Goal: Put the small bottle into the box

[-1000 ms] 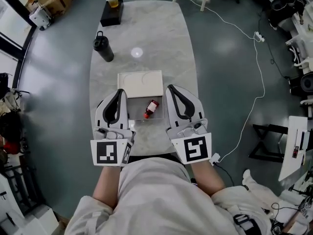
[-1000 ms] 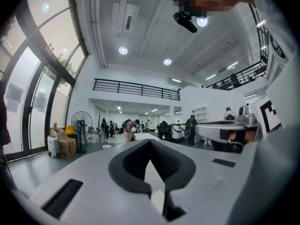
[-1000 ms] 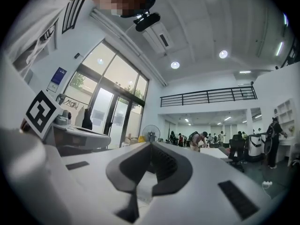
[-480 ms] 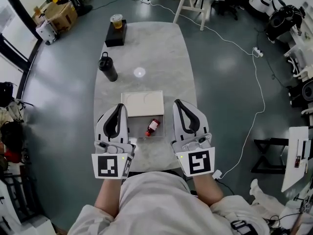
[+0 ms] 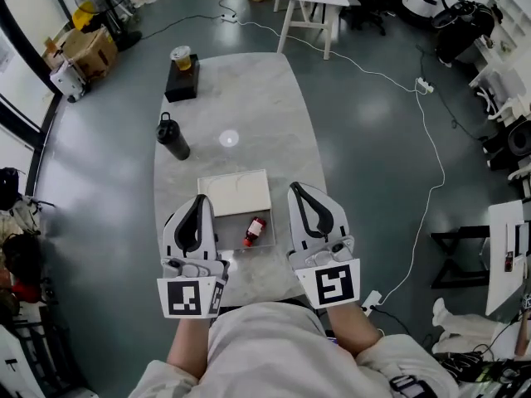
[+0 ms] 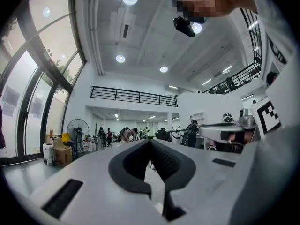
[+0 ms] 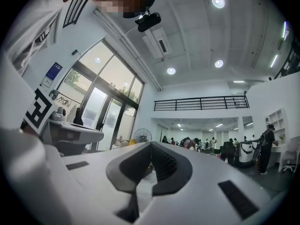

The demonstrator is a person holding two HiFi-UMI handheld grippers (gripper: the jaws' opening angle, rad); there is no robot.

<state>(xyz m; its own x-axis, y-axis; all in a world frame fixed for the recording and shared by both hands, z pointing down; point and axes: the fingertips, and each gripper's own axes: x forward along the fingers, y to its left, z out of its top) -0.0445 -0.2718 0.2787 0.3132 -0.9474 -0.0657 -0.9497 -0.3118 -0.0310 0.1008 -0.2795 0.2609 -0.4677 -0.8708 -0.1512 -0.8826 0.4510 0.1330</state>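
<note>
A small red bottle with a white cap lies on its side on the marble table, just in front of a shallow white box. My left gripper rests to the bottle's left and my right gripper to its right, both apart from it. Each stands with its jaws together and nothing between them. In the left gripper view the left gripper points up into the hall, and the right gripper does the same in its own view. Neither gripper view shows the bottle or the box.
A black flask stands at the table's left edge. A black block carrying a cup of drink sits at the far end. A white cable trails over the floor to the right. Cardboard boxes stand far left.
The head view has drifted a little, so the table and its things sit slightly differently in the picture. Both grippers stay shut beside the bottle, which has not moved.
</note>
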